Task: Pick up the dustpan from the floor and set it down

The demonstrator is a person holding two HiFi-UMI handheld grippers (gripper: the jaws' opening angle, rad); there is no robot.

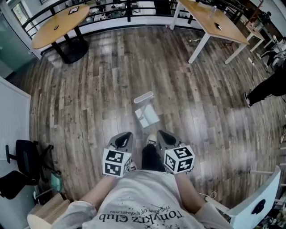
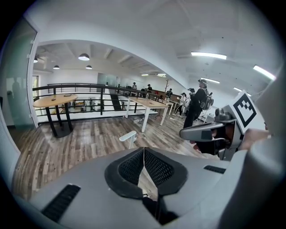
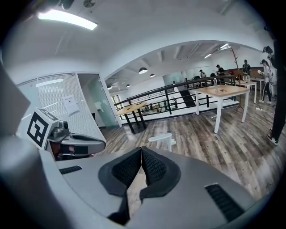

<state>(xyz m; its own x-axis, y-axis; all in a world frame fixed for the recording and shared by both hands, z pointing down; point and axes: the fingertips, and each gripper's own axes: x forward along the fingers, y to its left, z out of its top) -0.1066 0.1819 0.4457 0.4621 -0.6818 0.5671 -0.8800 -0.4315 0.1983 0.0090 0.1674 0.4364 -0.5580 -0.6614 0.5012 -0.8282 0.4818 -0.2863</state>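
Standing on the plank floor (image 1: 89, 103), the white dustpan (image 1: 146, 112) rests just ahead of the person's shoes with its handle rising from the pan. Open boards lie all round it. The round table (image 1: 60, 22) and the long table (image 1: 214, 22) are well apart from it, at the far left and far right, and the black railing (image 1: 129, 11) closes the far edge. Nearer the person, a black office chair (image 1: 22, 165) crowds the left side and a white chair (image 1: 259, 205) the right. A bystander's leg (image 1: 268, 89) enters at the right edge.

The left gripper (image 1: 125, 135) and right gripper (image 1: 161, 133) are held side by side above the floor, near the dustpan but short of it. Each gripper's own view shows its mesh pads pressed together at the tips with nothing between them.

The head view alone shows the pan itself. From both gripper views, only the handle's top clears the gripper body. The left gripper view adds people standing beyond the long table, while the right gripper view shows a glass partition (image 3: 96, 107) with blinds.
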